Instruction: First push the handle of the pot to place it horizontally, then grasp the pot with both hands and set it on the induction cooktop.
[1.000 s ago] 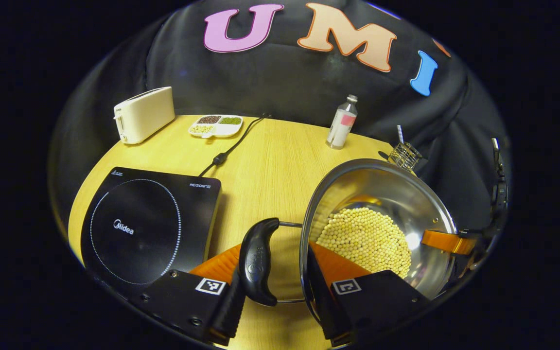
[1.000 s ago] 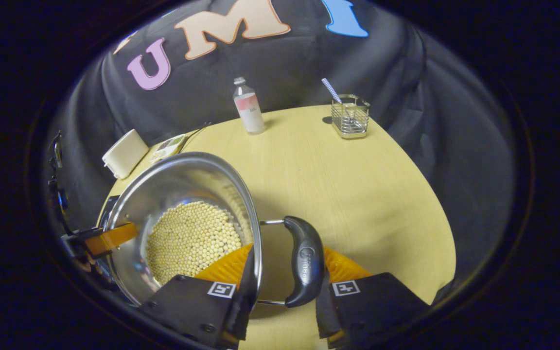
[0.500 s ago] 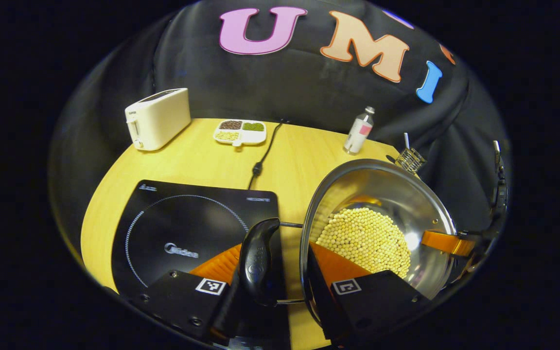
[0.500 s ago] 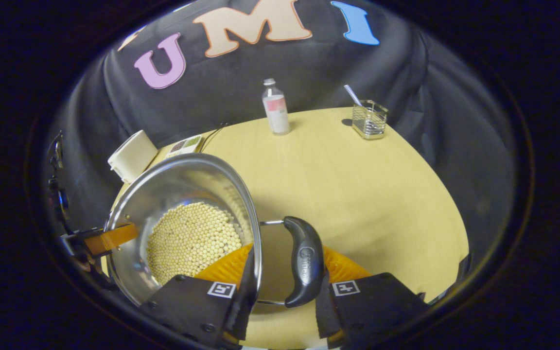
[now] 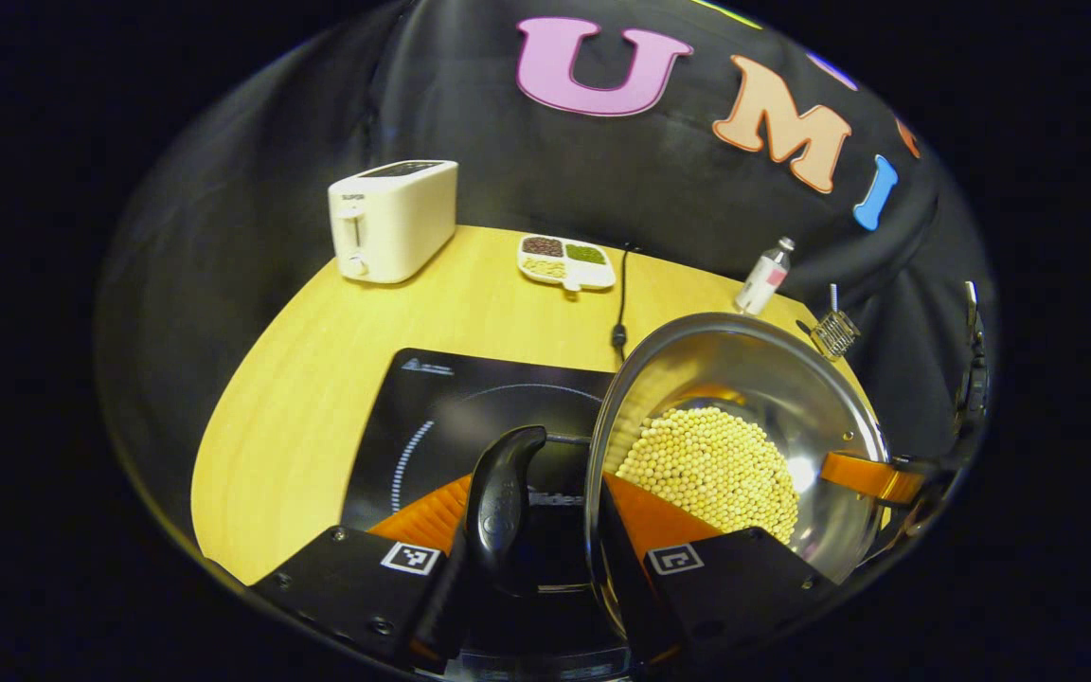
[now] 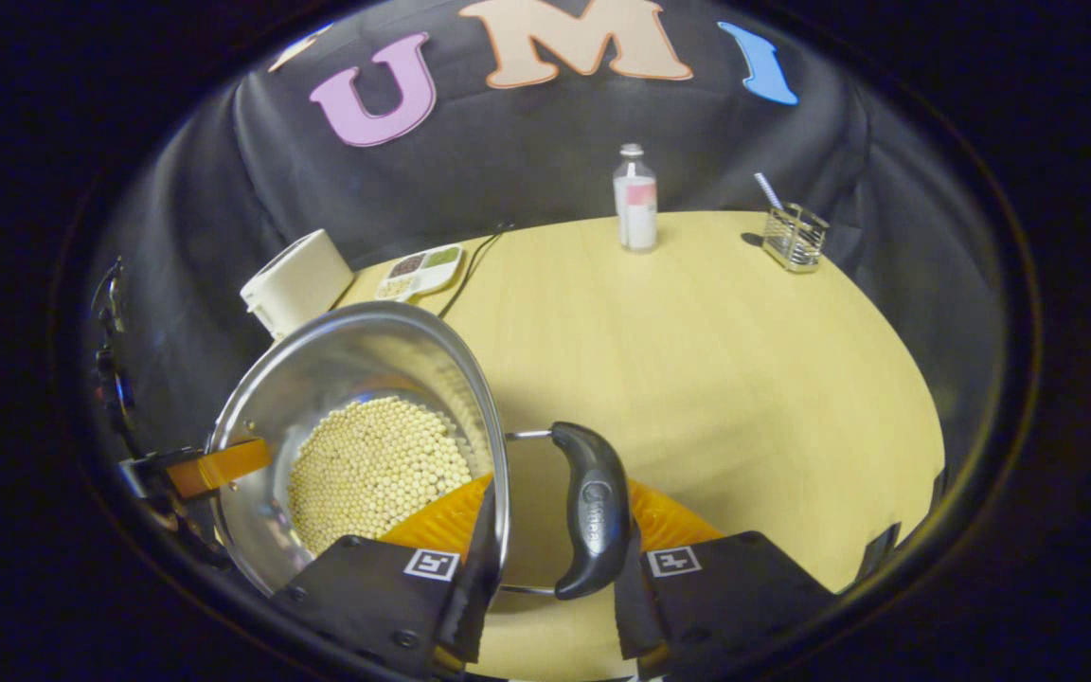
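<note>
The pot [image 5: 744, 445] (holding pale beans) hangs between the two grippers — one at each side so the load stays level. The left gripper [image 5: 531, 559] has its jaws clamped on the left handle [image 5: 500, 507]; the right gripper [image 6: 545, 559] has its jaws clamped on the right handle [image 6: 593, 507]. Just beyond and beneath the left jaws lies the induction cooktop [image 5: 451, 417] on the tabletop [image 6: 697, 341] — the pot partly overhangs it, apparently not set down yet.
</note>
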`<state>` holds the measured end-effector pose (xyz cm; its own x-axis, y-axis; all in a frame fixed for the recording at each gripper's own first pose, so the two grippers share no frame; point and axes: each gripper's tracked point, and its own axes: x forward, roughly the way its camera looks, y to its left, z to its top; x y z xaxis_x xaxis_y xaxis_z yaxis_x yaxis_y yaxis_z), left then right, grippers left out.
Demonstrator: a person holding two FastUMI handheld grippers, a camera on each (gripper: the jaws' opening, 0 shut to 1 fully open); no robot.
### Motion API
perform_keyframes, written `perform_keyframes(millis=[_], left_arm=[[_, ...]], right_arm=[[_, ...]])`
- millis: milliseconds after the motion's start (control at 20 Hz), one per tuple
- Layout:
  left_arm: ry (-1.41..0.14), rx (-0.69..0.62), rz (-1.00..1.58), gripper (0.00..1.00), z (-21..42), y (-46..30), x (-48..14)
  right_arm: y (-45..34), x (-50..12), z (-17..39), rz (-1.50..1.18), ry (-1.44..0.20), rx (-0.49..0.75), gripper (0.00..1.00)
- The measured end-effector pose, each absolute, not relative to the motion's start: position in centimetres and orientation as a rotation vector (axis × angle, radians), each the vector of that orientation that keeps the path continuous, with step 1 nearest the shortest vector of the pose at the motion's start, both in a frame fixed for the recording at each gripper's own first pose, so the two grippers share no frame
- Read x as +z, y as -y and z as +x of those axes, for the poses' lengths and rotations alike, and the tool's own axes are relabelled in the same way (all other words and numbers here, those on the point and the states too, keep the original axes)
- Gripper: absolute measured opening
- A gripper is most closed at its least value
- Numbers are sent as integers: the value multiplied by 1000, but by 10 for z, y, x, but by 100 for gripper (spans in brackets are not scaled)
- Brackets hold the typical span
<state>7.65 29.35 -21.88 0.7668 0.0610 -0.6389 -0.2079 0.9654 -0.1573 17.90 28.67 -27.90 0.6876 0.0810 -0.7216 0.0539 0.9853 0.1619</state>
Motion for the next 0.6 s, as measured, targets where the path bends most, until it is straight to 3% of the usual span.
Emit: perform_keyframes(millis=[300,450,500,600], left_arm=[[-703,166,-229,65,67,-338,-227],[-706,174,-231,67,64,-352,-227],[-711,175,-233,65,62,-360,-232],[-702,177,-230,65,63,-368,-230]], right_arm=[[-334,-289,184,180,-839,26,51],[-352,-293,186,183,-851,30,63],[-357,-294,187,184,-853,31,57],[-365,-296,191,190,-853,33,57]])
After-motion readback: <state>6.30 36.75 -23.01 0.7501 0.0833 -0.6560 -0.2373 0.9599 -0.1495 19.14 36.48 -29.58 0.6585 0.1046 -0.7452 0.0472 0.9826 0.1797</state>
